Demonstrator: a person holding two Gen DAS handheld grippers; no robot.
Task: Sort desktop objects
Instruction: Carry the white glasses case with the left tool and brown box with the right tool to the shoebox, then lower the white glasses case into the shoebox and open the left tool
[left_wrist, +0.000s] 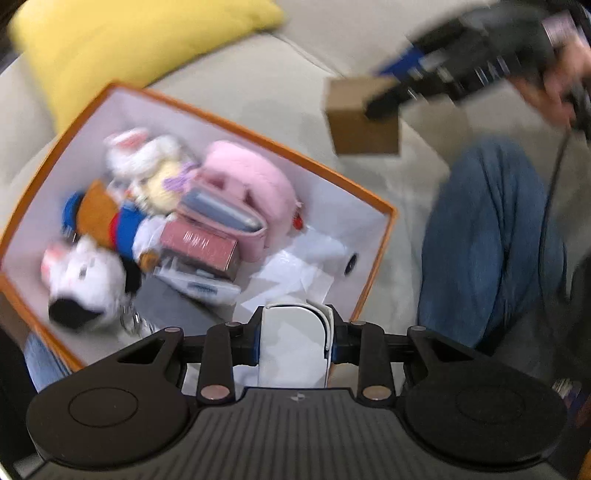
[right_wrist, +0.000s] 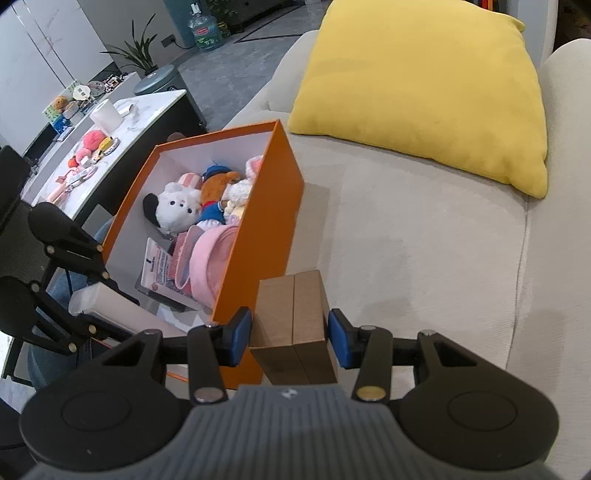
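Note:
An orange storage box (left_wrist: 373, 254) (right_wrist: 273, 206) with a white inside sits on a beige sofa. It holds plush toys (left_wrist: 88, 273) (right_wrist: 177, 206), a pink pouch (left_wrist: 251, 184) (right_wrist: 210, 258) and small packets. My left gripper (left_wrist: 295, 339) is shut on a white box (left_wrist: 295, 347) over the storage box's near corner. My right gripper (right_wrist: 290, 339) is shut on a brown cardboard box (right_wrist: 295, 317) (left_wrist: 362, 118), held above the sofa beside the storage box's outer wall.
A yellow cushion (right_wrist: 424, 92) (left_wrist: 122, 48) lies on the sofa (right_wrist: 424, 266) behind the storage box. A person's jeans-clad leg (left_wrist: 491, 240) is at the right in the left wrist view. A white table (right_wrist: 110, 144) with small items stands beyond the sofa's end.

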